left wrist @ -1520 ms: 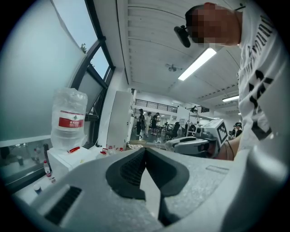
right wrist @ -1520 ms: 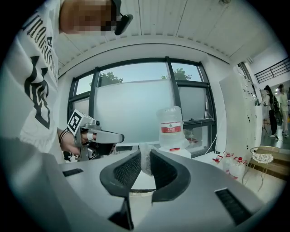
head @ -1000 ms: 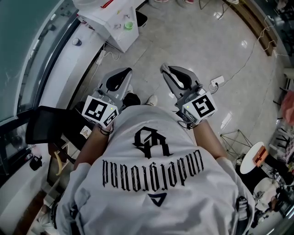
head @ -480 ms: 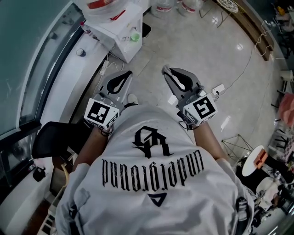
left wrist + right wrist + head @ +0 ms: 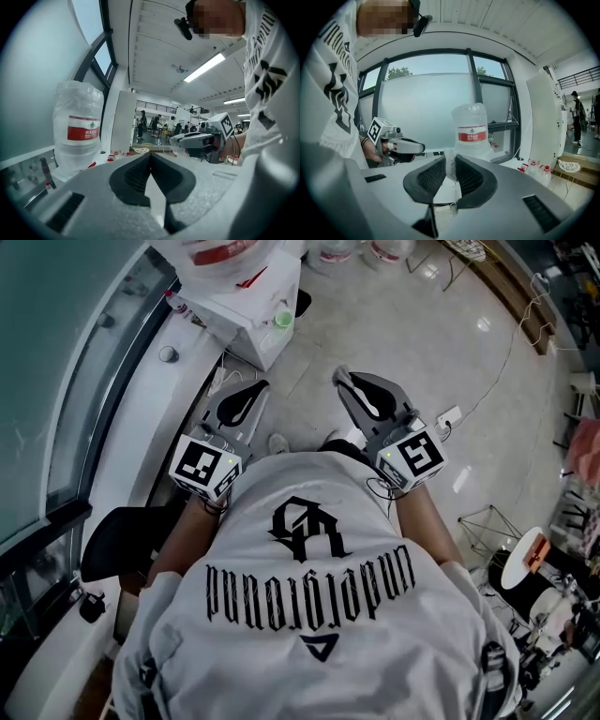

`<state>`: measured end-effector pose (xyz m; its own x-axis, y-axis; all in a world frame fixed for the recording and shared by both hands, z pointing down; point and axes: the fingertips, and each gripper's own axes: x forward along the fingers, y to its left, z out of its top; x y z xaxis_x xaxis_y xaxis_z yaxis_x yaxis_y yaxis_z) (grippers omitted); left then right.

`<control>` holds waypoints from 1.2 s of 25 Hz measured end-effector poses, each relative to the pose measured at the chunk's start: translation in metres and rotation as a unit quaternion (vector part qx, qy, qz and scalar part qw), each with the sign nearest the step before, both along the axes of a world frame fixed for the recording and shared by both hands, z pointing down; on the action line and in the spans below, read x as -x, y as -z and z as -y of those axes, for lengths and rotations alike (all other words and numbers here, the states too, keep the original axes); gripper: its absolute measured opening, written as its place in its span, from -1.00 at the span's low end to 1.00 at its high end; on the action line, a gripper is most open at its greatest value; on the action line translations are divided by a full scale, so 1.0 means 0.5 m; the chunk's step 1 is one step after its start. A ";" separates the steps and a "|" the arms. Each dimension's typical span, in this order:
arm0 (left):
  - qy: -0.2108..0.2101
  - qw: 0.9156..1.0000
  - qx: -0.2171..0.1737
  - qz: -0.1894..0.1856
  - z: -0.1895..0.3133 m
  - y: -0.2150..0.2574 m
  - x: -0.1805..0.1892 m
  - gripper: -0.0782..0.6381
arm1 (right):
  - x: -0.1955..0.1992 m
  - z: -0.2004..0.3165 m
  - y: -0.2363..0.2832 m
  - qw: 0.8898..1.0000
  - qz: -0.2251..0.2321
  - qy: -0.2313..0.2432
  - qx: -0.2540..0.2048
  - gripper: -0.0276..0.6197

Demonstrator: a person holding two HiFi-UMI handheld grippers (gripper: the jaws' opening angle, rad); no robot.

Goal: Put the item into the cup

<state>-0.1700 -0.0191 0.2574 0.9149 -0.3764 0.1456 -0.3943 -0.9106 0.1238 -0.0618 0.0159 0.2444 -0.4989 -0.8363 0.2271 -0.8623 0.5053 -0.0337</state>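
Observation:
I hold both grippers out in front of my chest over the tiled floor. My left gripper (image 5: pixel 258 387) (image 5: pixel 150 157) is shut with nothing between its jaws. My right gripper (image 5: pixel 340 378) (image 5: pixel 450 164) is shut on a small translucent white item (image 5: pixel 449 172), pinched at the jaw tips, with a thin string hanging beneath it. Each gripper shows in the other's view: the right gripper (image 5: pixel 187 139) and the left gripper (image 5: pixel 412 147). I see no cup that I can tell for certain.
A large water bottle (image 5: pixel 77 131) (image 5: pixel 472 131) stands on a white box (image 5: pixel 253 306) by the window sill. A power strip (image 5: pixel 448 416) and its cable lie on the floor at right. A black chair (image 5: pixel 127 540) is at left. Small bottles (image 5: pixel 534 168) stand by the wall.
The white box and bottle have drawn closer and the chair has slid back as the person walks forward. Both grippers hold the same pose and stay shut.

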 end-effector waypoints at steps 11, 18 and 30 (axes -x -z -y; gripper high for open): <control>0.040 0.999 0.008 0.003 0.053 -0.006 -0.066 -0.74 | -0.106 0.078 -0.006 1.000 -0.017 0.024 0.001 -0.72; 0.077 0.997 0.020 0.005 0.091 -0.008 -0.170 -0.74 | -0.193 0.139 -0.012 0.997 -0.014 0.076 0.014 -0.72; 0.173 0.985 0.011 0.017 0.144 -0.007 -0.269 -0.74 | -0.323 0.220 -0.018 0.988 -0.010 0.151 0.009 -0.72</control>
